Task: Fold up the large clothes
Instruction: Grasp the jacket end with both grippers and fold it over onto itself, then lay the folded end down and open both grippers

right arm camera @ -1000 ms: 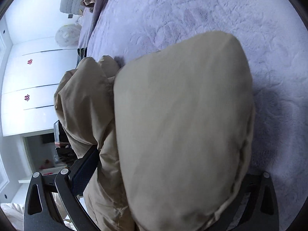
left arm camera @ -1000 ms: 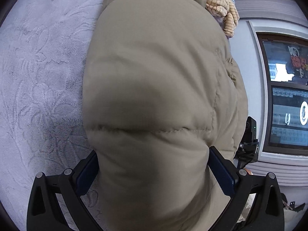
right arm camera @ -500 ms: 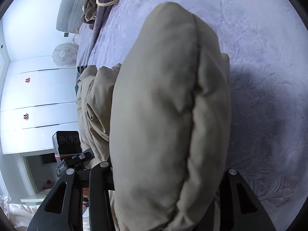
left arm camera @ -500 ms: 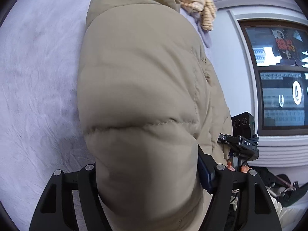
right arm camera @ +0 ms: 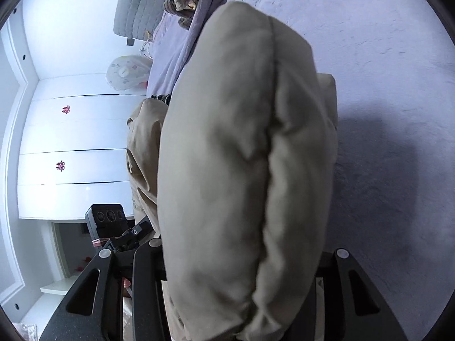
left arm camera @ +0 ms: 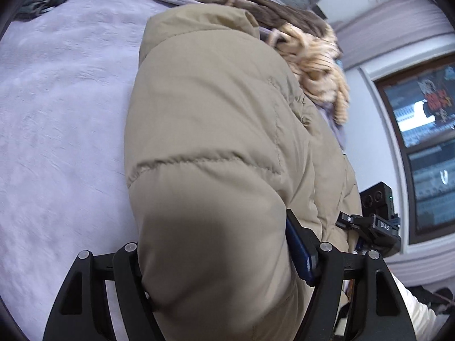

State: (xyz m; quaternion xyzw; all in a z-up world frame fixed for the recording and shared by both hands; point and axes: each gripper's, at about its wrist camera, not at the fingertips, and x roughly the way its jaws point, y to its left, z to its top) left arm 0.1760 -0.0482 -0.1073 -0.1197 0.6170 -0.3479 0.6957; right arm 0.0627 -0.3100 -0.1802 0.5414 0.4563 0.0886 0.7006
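Note:
A puffy khaki quilted jacket (left arm camera: 216,119) fills the left wrist view, raised off the lilac bedspread (left arm camera: 57,119). My left gripper (left arm camera: 216,241) is shut on a thick padded fold, with the blue pad (left arm camera: 298,247) of one finger pressed into the fabric and the other pad hidden behind it. In the right wrist view the same jacket (right arm camera: 233,142) bulges between the black fingers of my right gripper (right arm camera: 241,253), which is shut on another thick fold. More of the jacket hangs to the left (right arm camera: 142,153). Each view shows the other gripper's camera block beside the jacket.
A heap of striped tan and brown clothes (left arm camera: 307,54) lies at the bed's far end, beside a grey headboard (right arm camera: 142,2). A dark window (left arm camera: 426,142) is on one side and white wardrobe doors (right arm camera: 74,153) on the other. The bedspread (right arm camera: 392,113) stretches out beside the jacket.
Both grippers narrowed onto the jacket and lifted it away from the bed. The views swung, so the clothes heap and headboard now show more.

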